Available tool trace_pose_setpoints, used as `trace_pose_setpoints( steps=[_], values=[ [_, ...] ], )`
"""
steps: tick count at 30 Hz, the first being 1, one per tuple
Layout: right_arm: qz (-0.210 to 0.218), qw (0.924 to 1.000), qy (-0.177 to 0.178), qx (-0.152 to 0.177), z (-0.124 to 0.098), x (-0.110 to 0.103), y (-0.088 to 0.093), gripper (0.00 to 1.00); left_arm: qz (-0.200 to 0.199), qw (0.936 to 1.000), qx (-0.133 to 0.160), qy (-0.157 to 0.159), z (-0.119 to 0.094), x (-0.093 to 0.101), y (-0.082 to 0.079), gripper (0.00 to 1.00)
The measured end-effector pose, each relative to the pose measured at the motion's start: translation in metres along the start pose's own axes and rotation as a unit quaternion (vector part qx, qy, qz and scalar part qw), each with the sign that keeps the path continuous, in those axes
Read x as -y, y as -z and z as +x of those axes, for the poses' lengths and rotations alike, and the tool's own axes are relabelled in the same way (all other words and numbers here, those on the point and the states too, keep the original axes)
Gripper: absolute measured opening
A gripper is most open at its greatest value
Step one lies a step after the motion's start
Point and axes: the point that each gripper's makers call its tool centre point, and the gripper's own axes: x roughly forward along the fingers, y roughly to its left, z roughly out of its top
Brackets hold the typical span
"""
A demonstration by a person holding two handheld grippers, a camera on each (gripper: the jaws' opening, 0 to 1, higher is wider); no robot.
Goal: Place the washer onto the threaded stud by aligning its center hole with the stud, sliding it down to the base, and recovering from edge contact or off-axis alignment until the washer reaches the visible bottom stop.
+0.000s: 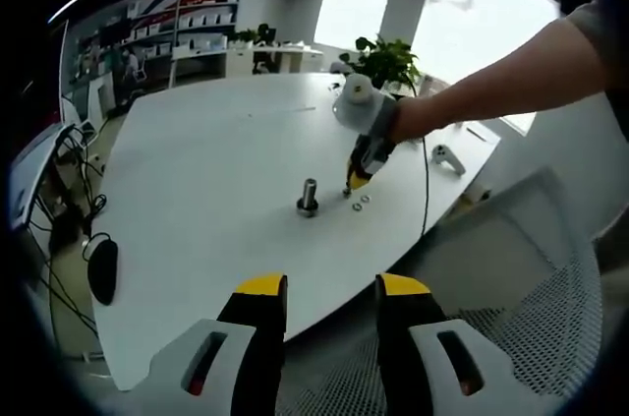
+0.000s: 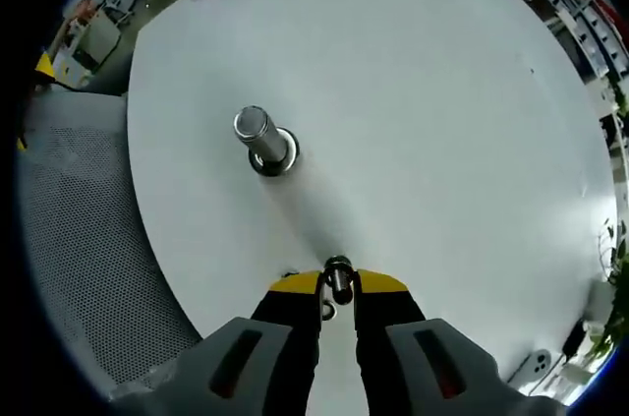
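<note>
One upright silver threaded stud [image 2: 263, 141] on round flanged base, mid white oval table [image 2: 413, 91]. Right yellow-tipped gripper [image 2: 338, 290] clamped on one small metal washer [image 2: 338, 265]; two more washers [image 1: 362, 203] loose beside. Left gripper [image 1: 332, 290] parted, holding nothing, off table's near edge.

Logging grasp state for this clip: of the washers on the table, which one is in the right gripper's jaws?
The washer standing on edge between the right gripper tips, short of the threaded stud. Two spare washers lie flat and loose on the white table beside that gripper.
</note>
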Motion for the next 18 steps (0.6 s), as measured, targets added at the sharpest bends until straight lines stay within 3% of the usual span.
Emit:
trace_pose_setpoints(
  steps=[18],
  values=[
    [-0.004,1.0,0.0,-0.008,0.014,-0.001,0.007,0.14,-0.001,1.0,-0.001,-0.002,0.0,-0.001,0.001,0.34]
  ],
)
